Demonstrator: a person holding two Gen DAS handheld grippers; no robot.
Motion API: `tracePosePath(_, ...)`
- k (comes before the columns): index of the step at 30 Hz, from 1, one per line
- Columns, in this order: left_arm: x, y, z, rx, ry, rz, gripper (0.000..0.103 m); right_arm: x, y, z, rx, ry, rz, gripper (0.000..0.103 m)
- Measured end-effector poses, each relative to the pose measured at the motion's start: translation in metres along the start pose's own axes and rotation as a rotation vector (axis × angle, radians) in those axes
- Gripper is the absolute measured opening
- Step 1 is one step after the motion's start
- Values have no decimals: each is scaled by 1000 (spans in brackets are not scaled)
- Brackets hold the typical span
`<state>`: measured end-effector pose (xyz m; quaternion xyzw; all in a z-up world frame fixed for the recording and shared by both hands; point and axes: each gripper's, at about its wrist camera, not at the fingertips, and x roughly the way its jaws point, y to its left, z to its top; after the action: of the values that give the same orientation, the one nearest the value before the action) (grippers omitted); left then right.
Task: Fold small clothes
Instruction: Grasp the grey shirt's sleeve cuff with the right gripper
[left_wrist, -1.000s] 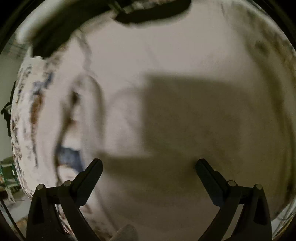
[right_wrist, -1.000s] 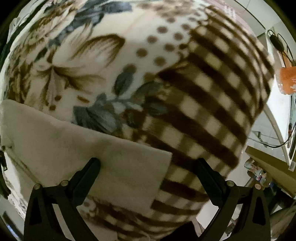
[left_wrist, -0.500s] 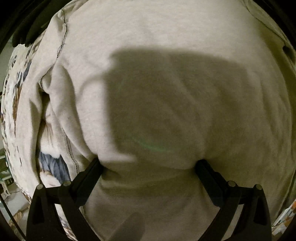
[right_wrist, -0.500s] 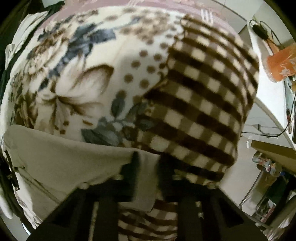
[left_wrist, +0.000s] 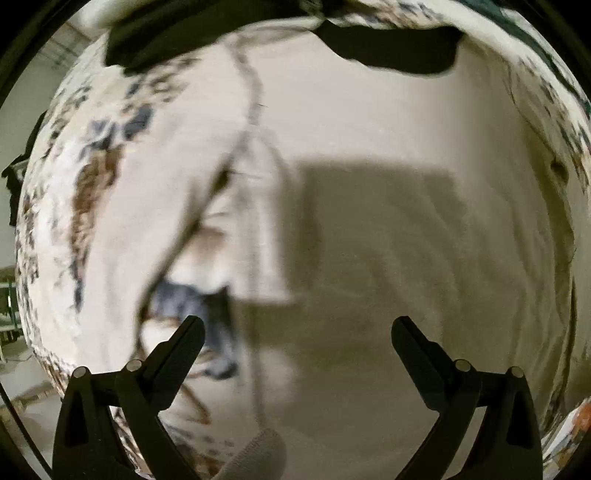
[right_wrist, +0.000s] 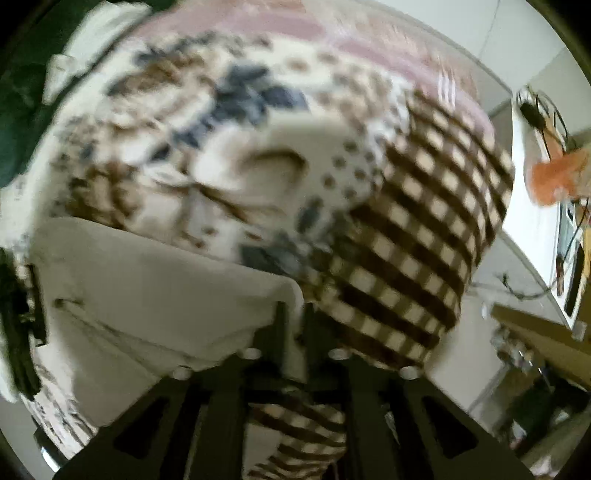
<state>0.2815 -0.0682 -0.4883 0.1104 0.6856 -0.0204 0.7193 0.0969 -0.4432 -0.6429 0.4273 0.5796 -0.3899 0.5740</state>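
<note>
r gripper (right_wrist: 293, 325) clamped on corner of beige garment (right_wrist: 155, 280). l gripper (left_wrist: 297, 332) wide open, empty. thin pinch, corner could slip out mid-lift.

A fleece blanket (right_wrist: 424, 221) covered the bed, printed with blue and brown flowers, brown dots and a brown-and-cream check toward its right end; a pink striped band (right_wrist: 258, 26) ran along its far edge. Beyond the bed's right end stood a pale wall (right_wrist: 524, 44) and a white surface (right_wrist: 532, 229) bearing dark cables and something orange (right_wrist: 557, 177), blurred. Below that lay a tan ledge (right_wrist: 535, 332) and a pale floor (right_wrist: 472, 369) with dim clutter. In the left wrist view a strip of grey floor (left_wrist: 22, 402) showed at the left edge. Light fell from above, casting a blocky shadow.
</note>
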Motion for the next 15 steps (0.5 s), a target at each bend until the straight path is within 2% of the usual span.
tracePosePath(2, -10, 10, 1, -12, -20, -2, 103, 13, -12, -2, 30, 22, 8, 53)
tracePosePath(6, -17, 23, 0, -4, -48, -21, 103, 50, -29, -4, 78, 84, 7, 54)
tracePosePath(7, -16, 26, -9, 4, -50, -25, 103, 57, -30, -5, 89, 86, 28, 54)
tracePosePath(8, -11, 31, -2, 9, -50, -29, 103, 60, -31, -6, 100, 71, 36, 54)
tracePosePath(10, -4, 50, -2, 20, -47, -42, 103, 56, -30, -9, 124, 5, 38, 45)
tracePosePath(11, -3, 56, -2, 24, -48, -44, 103, 53, -27, -11, 123, -19, 30, 31)
tracePosePath(12, -9, 45, -11, 25, -52, -43, 103, 47, -22, -12, 106, -41, 17, 16)
tracePosePath(14, -18, 41, -17, 29, -60, -57, 103, 35, -12, -17, 75, -80, 12, 4)
tracePosePath(15, -29, 26, -28, 30, -61, -62, 103, 27, -6, -19, 59, -100, 24, 4)
